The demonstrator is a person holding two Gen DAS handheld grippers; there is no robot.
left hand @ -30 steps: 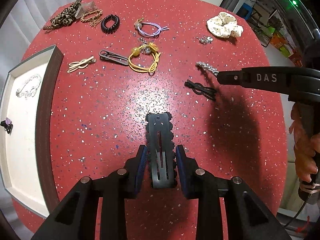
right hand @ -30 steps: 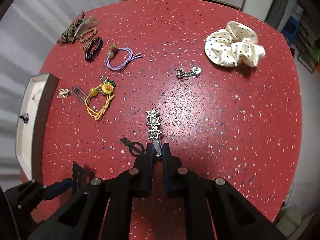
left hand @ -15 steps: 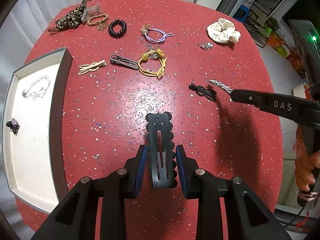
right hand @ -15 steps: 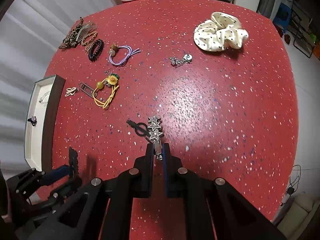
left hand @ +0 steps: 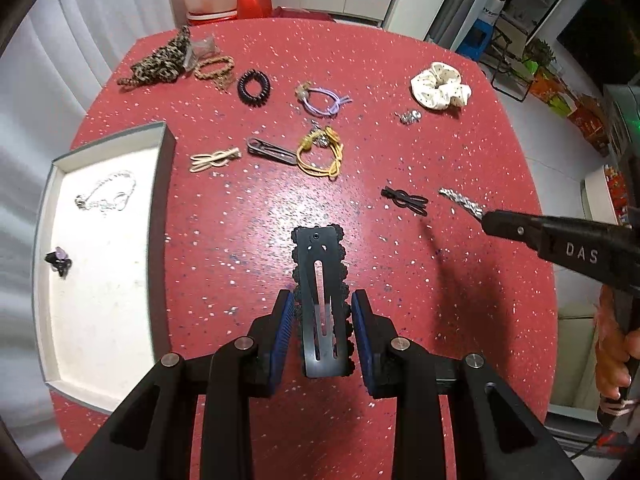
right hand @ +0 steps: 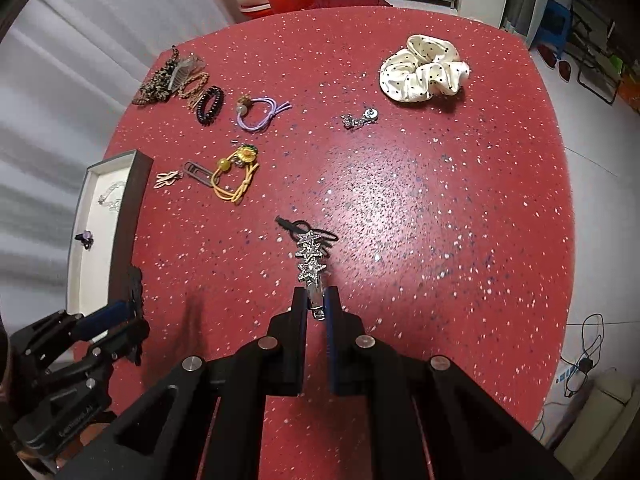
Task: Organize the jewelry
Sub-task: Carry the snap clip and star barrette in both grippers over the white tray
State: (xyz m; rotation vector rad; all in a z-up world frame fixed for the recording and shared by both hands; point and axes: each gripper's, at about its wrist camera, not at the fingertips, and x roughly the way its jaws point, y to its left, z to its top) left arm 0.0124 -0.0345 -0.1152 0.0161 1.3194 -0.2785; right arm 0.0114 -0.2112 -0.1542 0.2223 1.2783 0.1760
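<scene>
My left gripper [left hand: 322, 300] is shut on a black scalloped hair clip [left hand: 320, 280] and holds it above the red table. My right gripper [right hand: 315, 300] is shut on a silver star hair clip [right hand: 309, 258], also lifted; it shows in the left wrist view [left hand: 462, 202] at the right. A white-lined tray [left hand: 160, 208] lies at the table's left with a silver chain [left hand: 106, 194] and a small purple piece [left hand: 59, 260] in it. The tray also shows in the right wrist view [right hand: 124, 216].
On the table lie a black hair pin [left hand: 405, 199], a yellow hair tie [left hand: 322, 152], a grey clip [left hand: 270, 150], a cream bow clip [left hand: 214, 158], a purple tie [left hand: 322, 100], a black coil tie [left hand: 253, 87], a leopard scrunchie [left hand: 158, 64], a white scrunchie [left hand: 440, 86] and a silver charm [left hand: 409, 116].
Both grippers have risen away from the table with their clips held. The star clip has come up off the surface beside the black pin.
</scene>
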